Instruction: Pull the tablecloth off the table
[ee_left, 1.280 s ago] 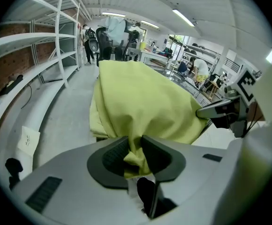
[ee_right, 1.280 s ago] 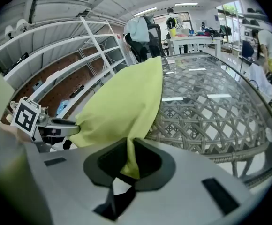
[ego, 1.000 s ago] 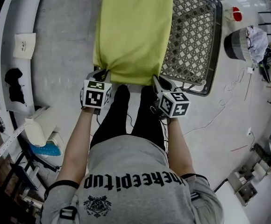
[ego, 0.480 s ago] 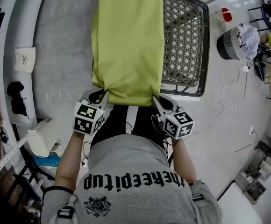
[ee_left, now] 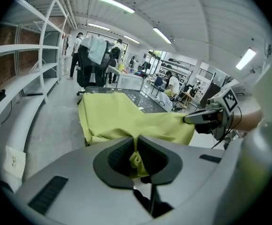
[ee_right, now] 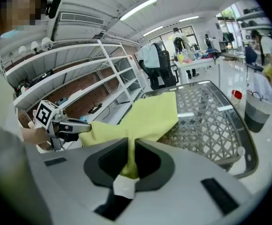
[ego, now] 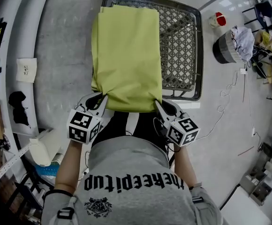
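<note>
A yellow-green tablecloth (ego: 126,55) lies over the left part of a lattice-topped glass table (ego: 183,46), its near edge hanging off the table's front. My left gripper (ego: 102,97) is shut on the cloth's near left corner, and the bunched fabric (ee_left: 137,159) shows between its jaws. My right gripper (ego: 157,103) is shut on the near right corner of the tablecloth (ee_right: 147,118), with a white tag (ee_right: 124,186) poking out below the pinched cloth. Both grippers sit just in front of the table's near edge, level with each other.
White shelving (ego: 14,55) runs along the left. A grey bin (ego: 227,43) with a bag and a red-and-white cup (ego: 218,18) stand to the right of the table, with cables (ego: 220,111) on the floor. My legs are under the grippers. People stand at far desks (ee_left: 169,81).
Both grippers have drawn back toward me with the cloth corners. The tablecloth has slid nearer, and more of the table's far end and its right lattice top show.
</note>
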`<state>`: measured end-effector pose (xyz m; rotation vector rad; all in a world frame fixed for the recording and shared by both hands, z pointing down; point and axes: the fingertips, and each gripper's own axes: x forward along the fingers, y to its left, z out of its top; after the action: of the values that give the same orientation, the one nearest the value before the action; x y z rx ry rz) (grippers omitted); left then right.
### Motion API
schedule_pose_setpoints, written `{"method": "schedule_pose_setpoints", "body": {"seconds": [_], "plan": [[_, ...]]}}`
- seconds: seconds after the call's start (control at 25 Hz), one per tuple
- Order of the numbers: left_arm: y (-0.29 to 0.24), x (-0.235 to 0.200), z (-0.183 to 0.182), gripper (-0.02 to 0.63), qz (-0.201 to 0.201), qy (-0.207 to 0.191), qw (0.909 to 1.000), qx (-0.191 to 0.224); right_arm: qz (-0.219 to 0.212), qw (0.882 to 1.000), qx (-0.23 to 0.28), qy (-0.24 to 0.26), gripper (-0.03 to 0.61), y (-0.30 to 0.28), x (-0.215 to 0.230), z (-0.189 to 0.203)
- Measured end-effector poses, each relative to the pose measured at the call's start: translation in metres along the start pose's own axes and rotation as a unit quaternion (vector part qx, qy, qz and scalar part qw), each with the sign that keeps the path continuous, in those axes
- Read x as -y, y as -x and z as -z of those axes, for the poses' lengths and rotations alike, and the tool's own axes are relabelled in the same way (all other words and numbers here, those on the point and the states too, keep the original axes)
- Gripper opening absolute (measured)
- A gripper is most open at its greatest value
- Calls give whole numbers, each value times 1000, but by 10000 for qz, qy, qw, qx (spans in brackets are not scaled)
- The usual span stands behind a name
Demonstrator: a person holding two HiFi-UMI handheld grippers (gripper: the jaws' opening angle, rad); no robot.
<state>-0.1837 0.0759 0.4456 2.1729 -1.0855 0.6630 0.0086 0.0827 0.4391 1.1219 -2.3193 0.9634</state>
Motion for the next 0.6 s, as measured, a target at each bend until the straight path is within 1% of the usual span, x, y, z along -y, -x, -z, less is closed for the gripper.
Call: {"method": "schedule_pose_setpoints", "body": {"seconds": [0.16, 0.28, 0.48, 0.6], "plan": [[6, -10, -40, 38, -64, 24, 9990, 449, -42, 9990, 404, 207, 45, -2, 0, -40], [8, -19, -69, 37, -229, -82, 9971, 724, -51, 9970, 634, 434, 46, -6, 0, -72], [4, -35, -116, 37, -482, -161, 9928, 1087, -50, 9932, 938, 684, 46, -16, 10, -124], [-5, -43, -142, 37, -636, -237, 9904, 1201, -78, 9921, 1011, 735, 46, -22, 21, -148]]}}
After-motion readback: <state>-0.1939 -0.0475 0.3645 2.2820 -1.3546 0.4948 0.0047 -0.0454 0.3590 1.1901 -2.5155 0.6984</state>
